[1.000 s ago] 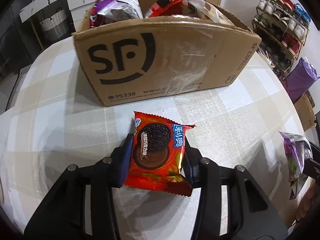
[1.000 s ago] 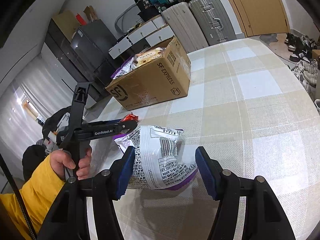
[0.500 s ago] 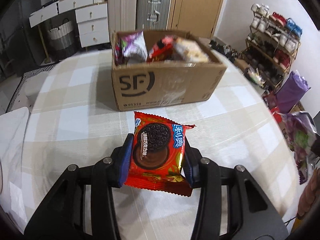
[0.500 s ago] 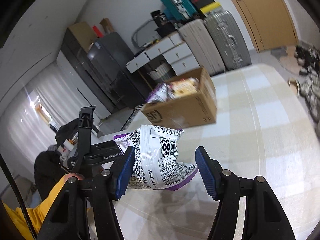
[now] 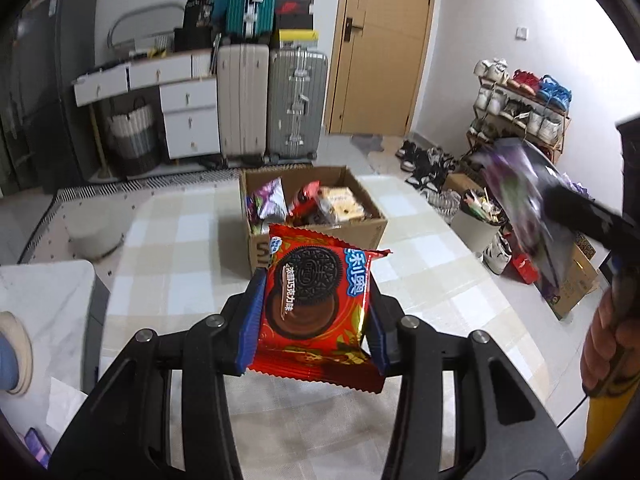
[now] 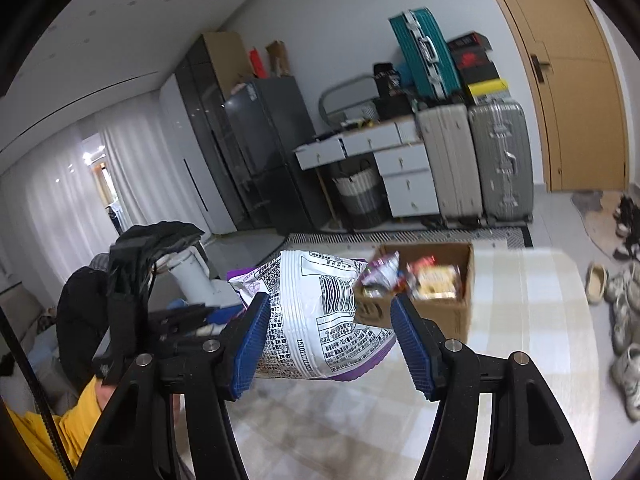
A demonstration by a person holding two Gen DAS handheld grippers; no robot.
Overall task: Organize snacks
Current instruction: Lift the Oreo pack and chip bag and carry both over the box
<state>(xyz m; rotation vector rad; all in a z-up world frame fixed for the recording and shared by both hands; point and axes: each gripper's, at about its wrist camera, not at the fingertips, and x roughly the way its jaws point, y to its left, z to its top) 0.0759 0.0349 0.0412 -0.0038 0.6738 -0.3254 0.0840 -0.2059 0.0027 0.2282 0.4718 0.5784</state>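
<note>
While gripped upright, red cookie packet [image 5: 316, 304] fills left tongs [image 5: 312, 320].

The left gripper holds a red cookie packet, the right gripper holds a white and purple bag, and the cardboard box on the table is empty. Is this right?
Not quite: the cardboard box is not empty. The left wrist view shows several snack packets in it. The left gripper does hold the red cookie packet, and the right gripper the white and purple bag.

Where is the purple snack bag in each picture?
Left wrist view: the purple snack bag is blurred at the right edge, held up by the other gripper.
Right wrist view: the bag sits centre, its printed back showing between the blue fingers.
Shared landmark: the cardboard box of snacks.
</note>
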